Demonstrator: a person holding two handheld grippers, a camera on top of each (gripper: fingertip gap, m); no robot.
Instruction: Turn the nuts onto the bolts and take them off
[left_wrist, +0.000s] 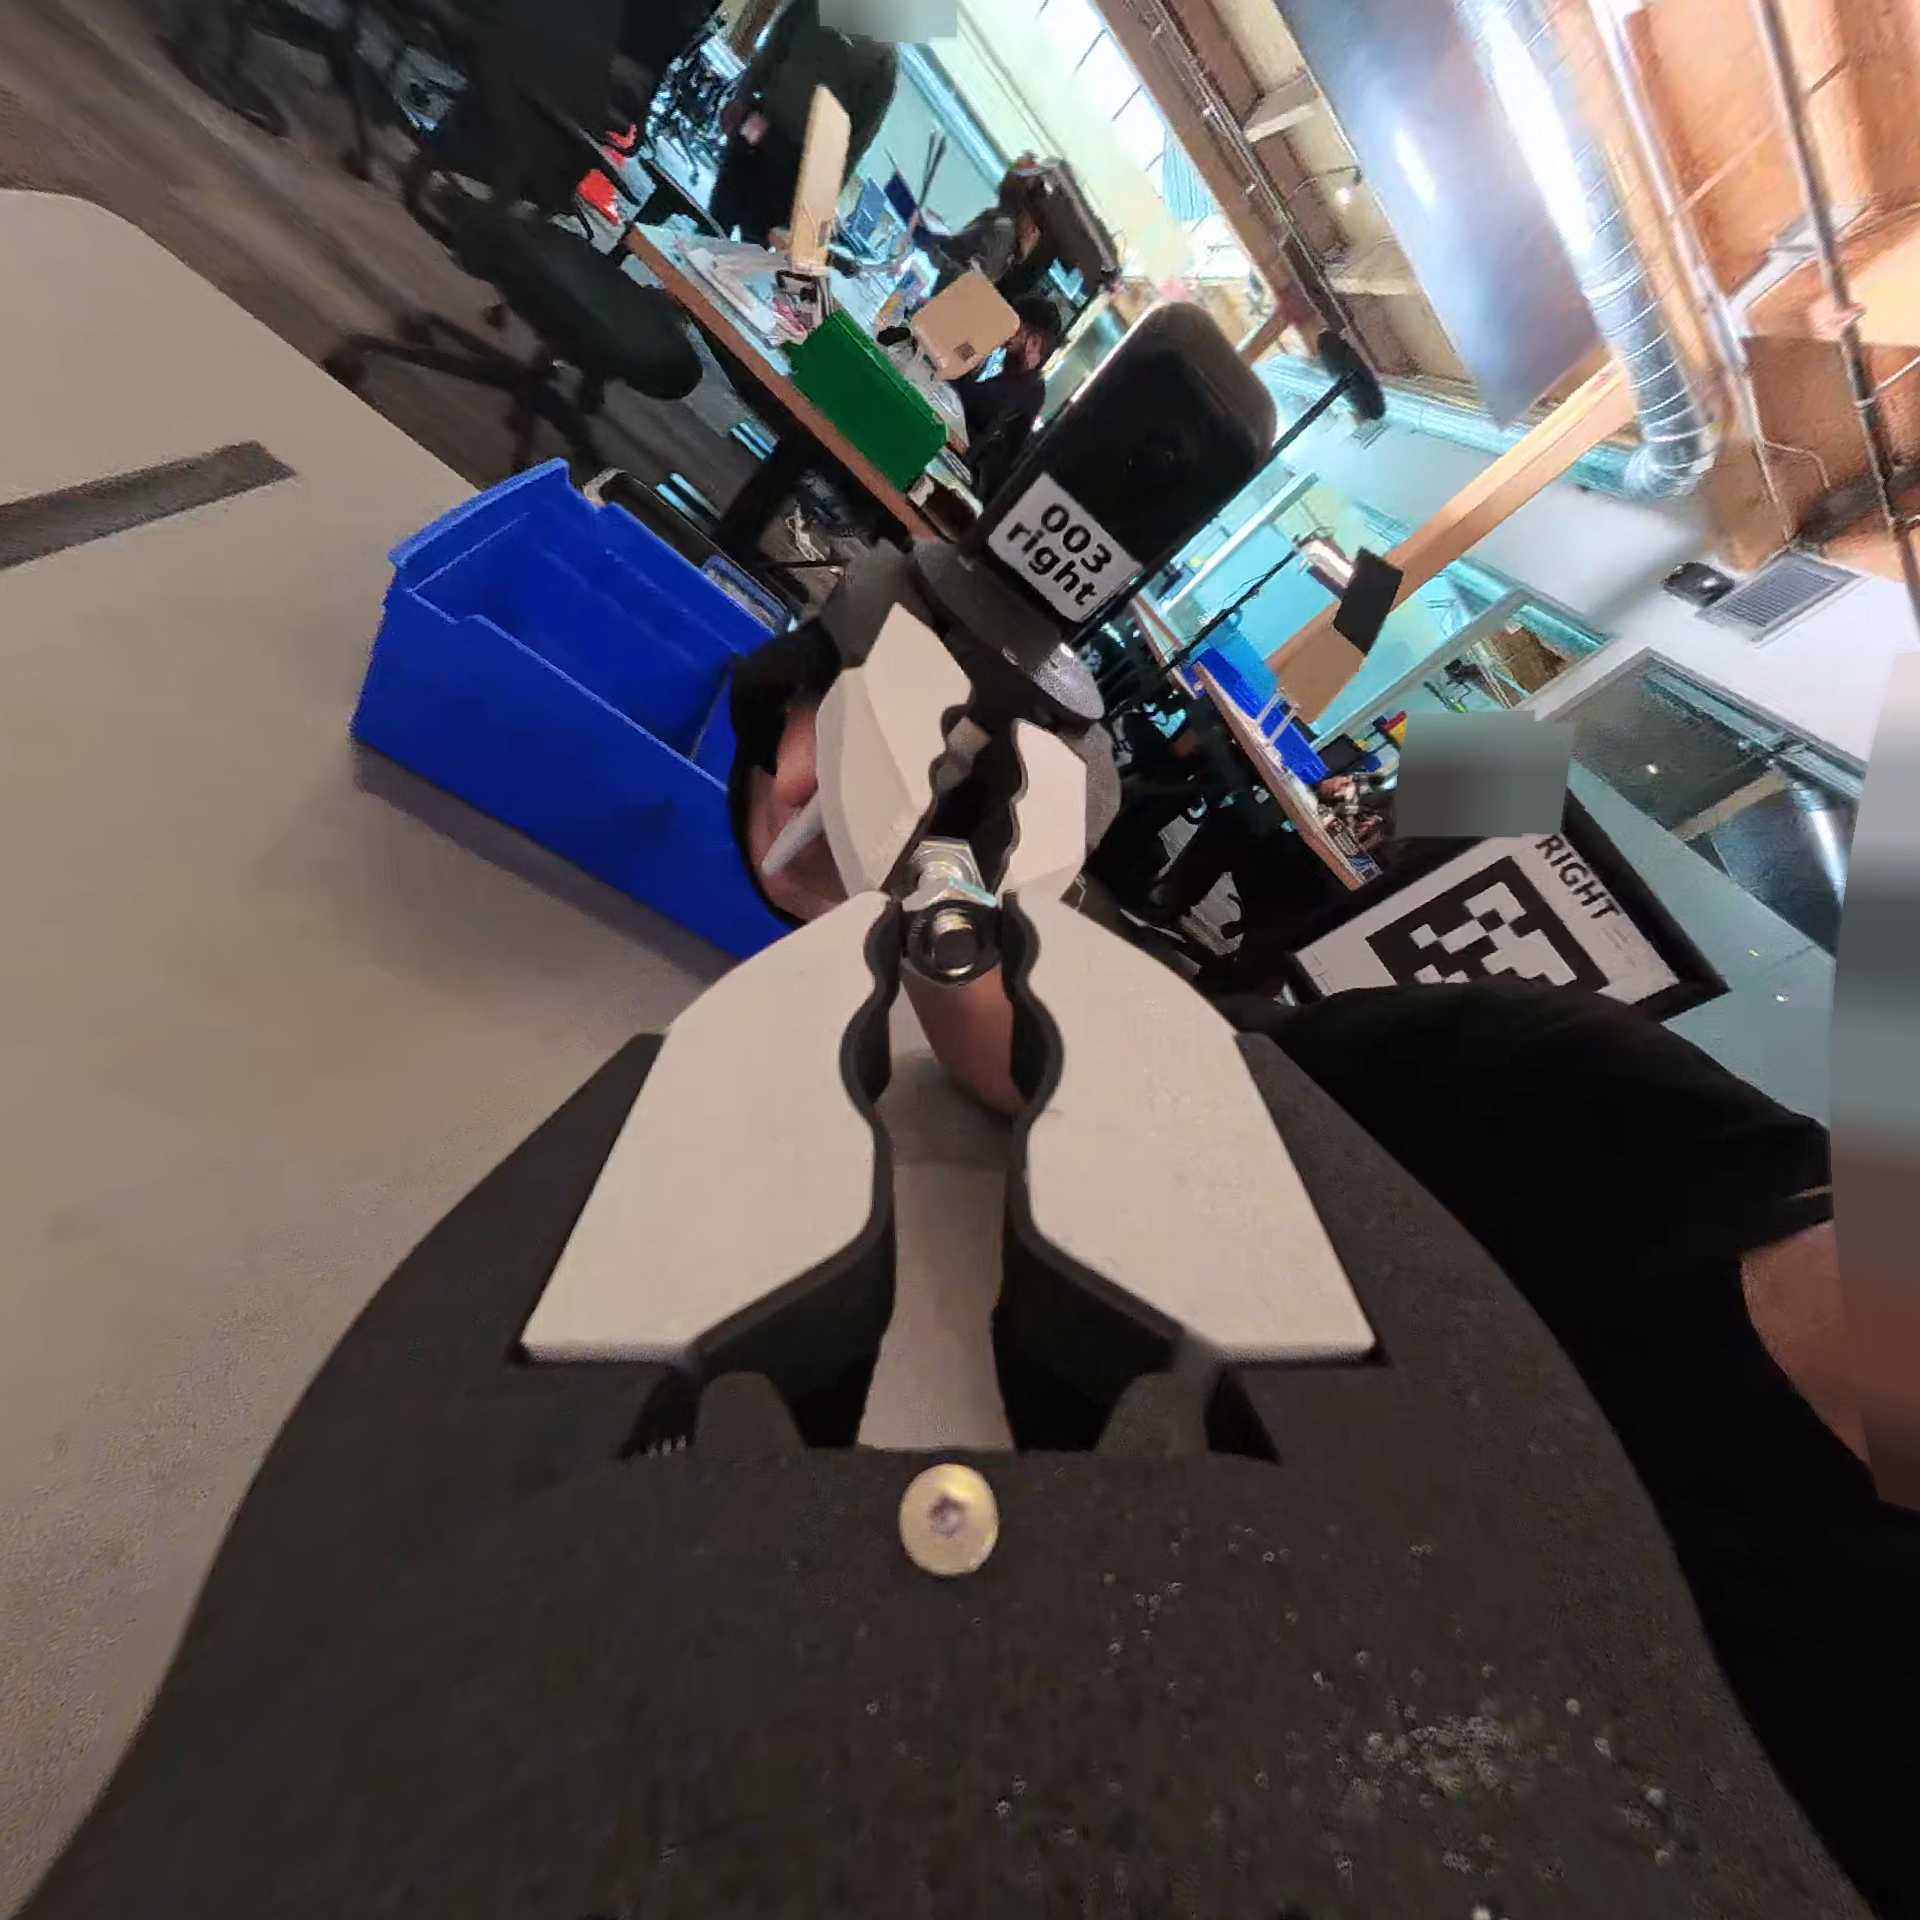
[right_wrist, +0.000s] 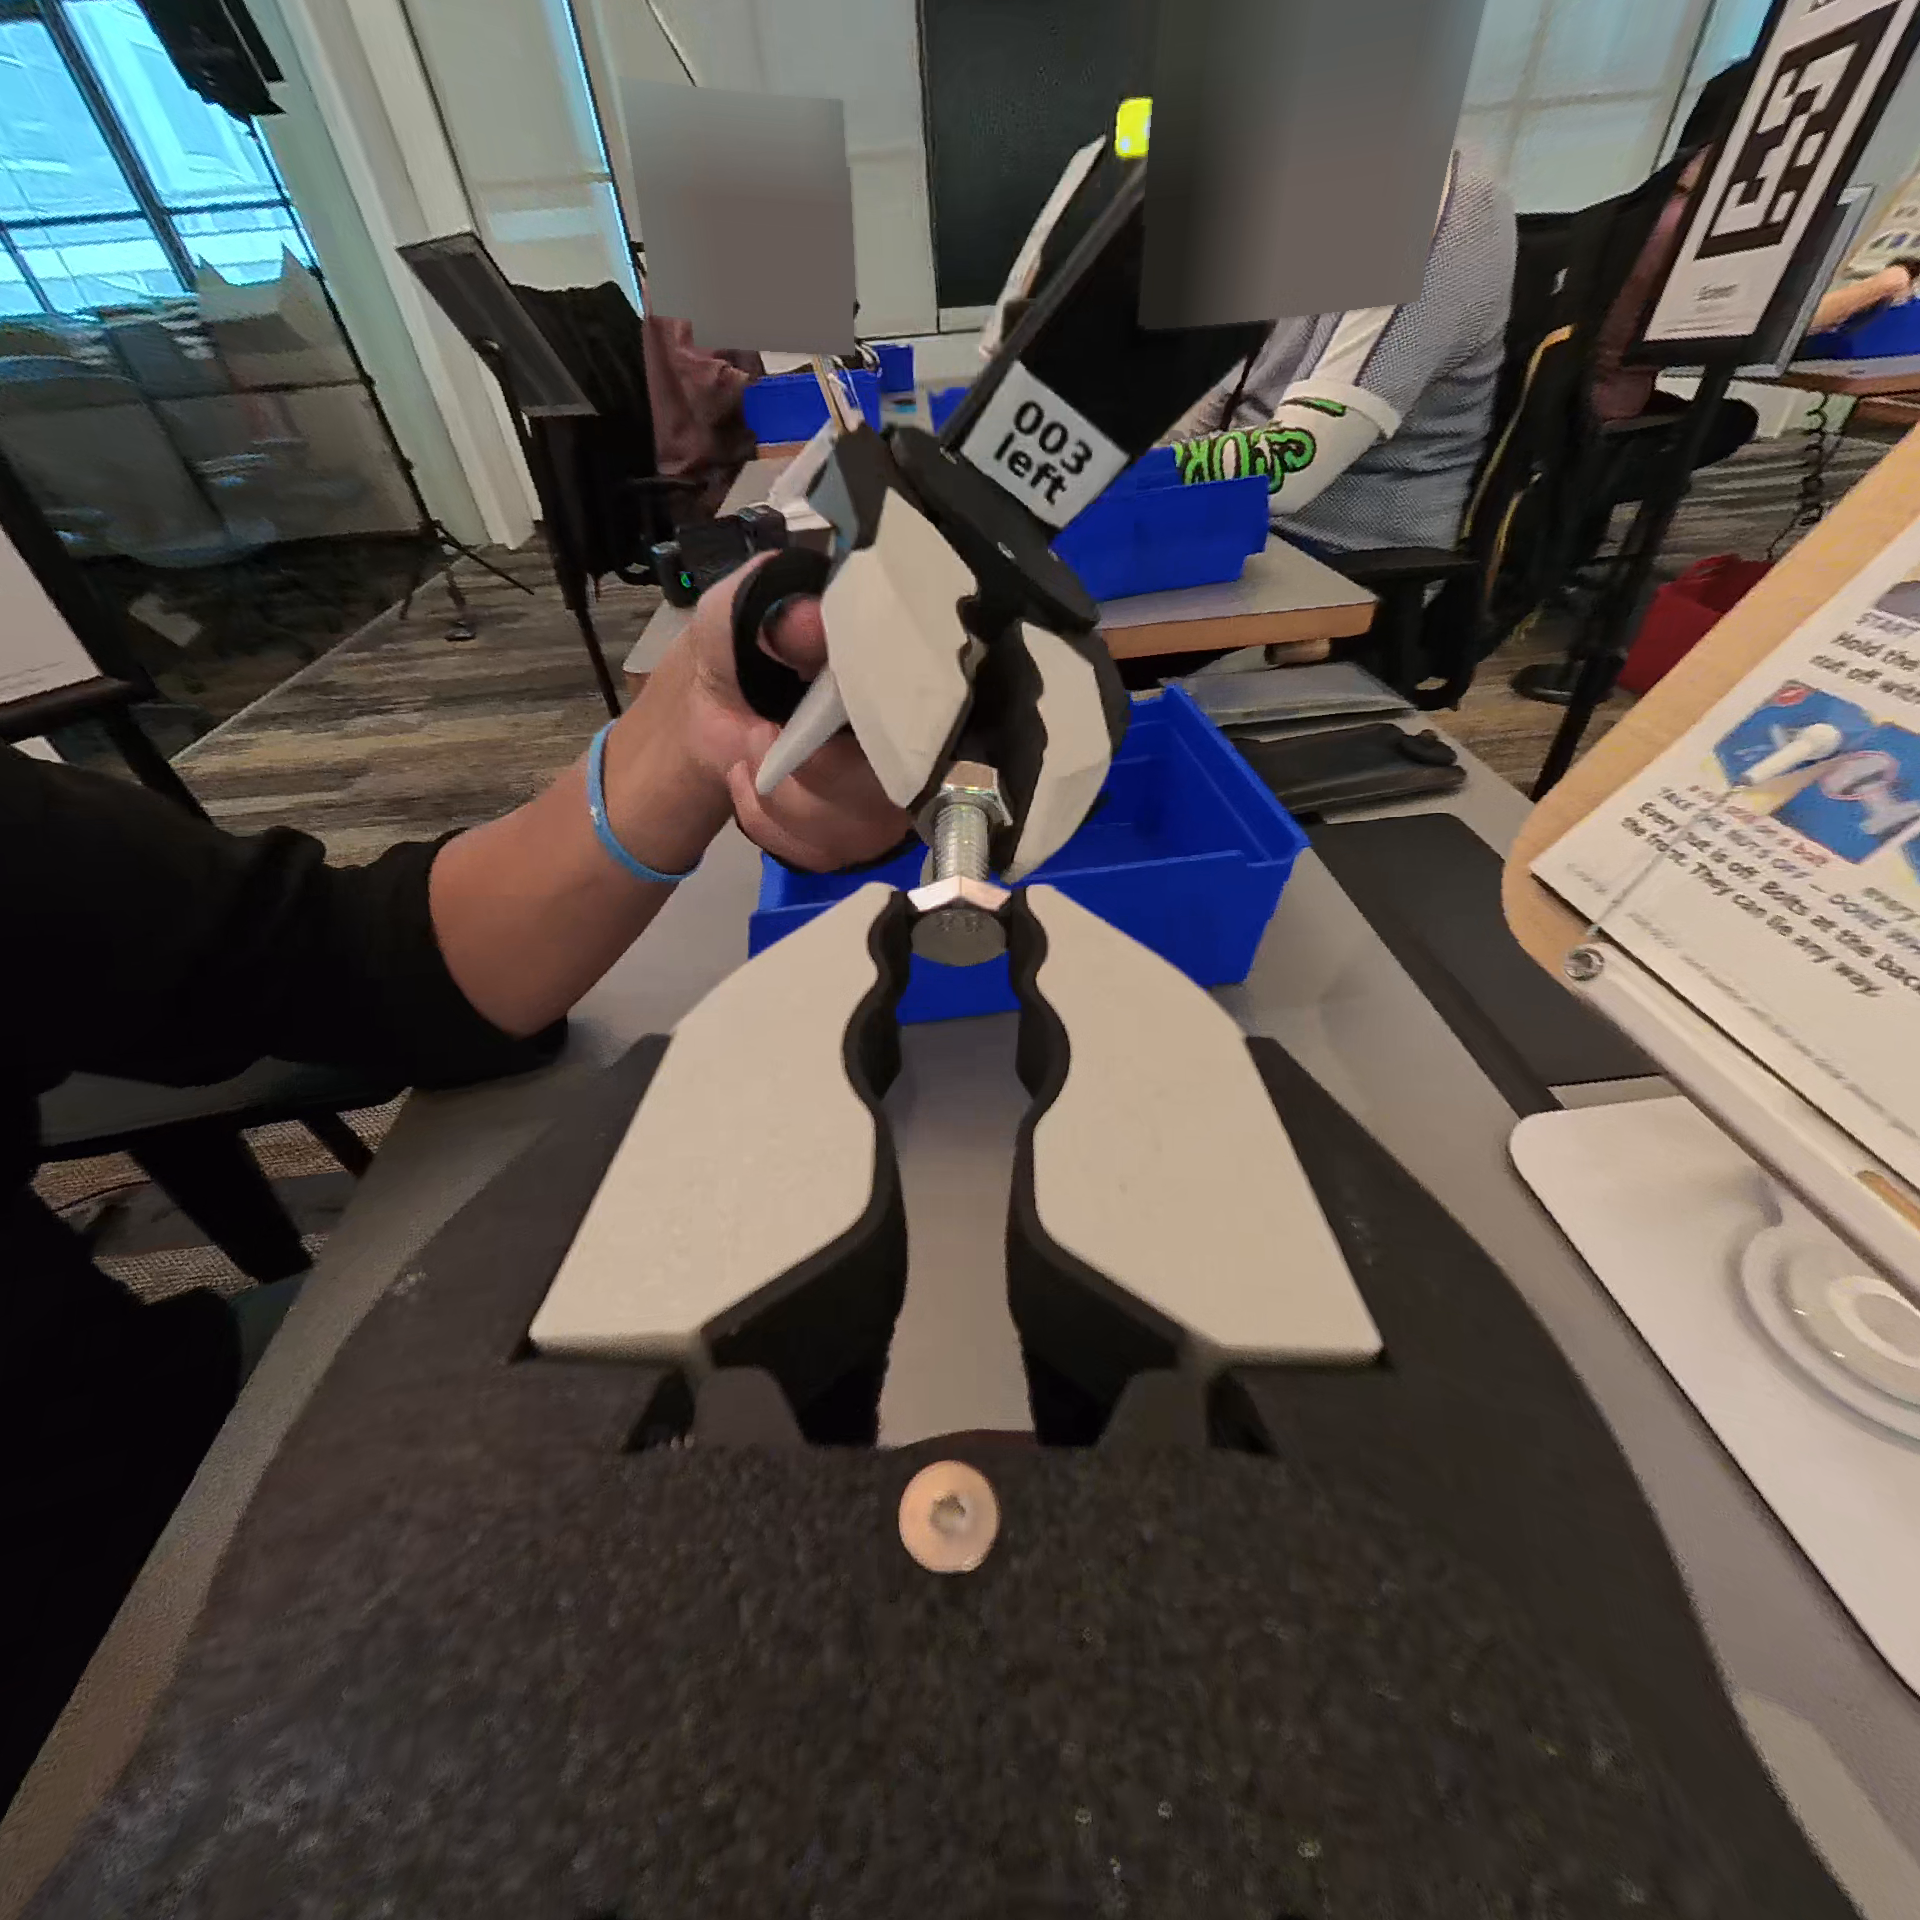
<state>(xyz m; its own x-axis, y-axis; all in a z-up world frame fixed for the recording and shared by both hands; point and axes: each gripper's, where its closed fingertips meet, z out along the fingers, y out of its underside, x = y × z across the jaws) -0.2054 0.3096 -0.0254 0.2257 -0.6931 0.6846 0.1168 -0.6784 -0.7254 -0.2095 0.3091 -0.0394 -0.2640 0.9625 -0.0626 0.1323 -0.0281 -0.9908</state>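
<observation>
**Left wrist view.** The left gripper (left_wrist: 951, 920) is nearly closed. Its two grey fingers leave only a narrow gap at the tips, and they pinch bright metal hardware there. A hex nut (left_wrist: 940, 881) sits in the pinch, with a rounded metal end just below it facing the camera. The bolt (left_wrist: 945, 948) is seen almost end-on, so its length can't be read from here. The right gripper (left_wrist: 956, 852) comes in from the far side, tips meeting the same hardware, so the two grippers are nose to nose. A hand (left_wrist: 790, 810) shows behind the right gripper's body. The assembly is held in the air beside a blue bin (left_wrist: 540, 665), which stands on a pale table (left_wrist: 208, 883).

**Right wrist view.** The right gripper (right_wrist: 961, 906) is narrowly open, with its jaws clamped on the bolt's hex head. The threaded shank of the bolt (right_wrist: 961, 844) rises upright from the head, bare between the two grippers. The nut (right_wrist: 971, 784) sits at the upper end of the shank, well apart from the head. The left gripper (right_wrist: 971, 808) tilts down from above and is closed around the nut. A hand (right_wrist: 727, 727) wearing a blue wristband (right_wrist: 623, 821) grips the left gripper's handle. The blue bin (right_wrist: 1174, 862) lies directly behind and below the bolt on the table (right_wrist: 1351, 987). An instruction sheet (right_wrist: 1766, 810) is propped at the right.
</observation>
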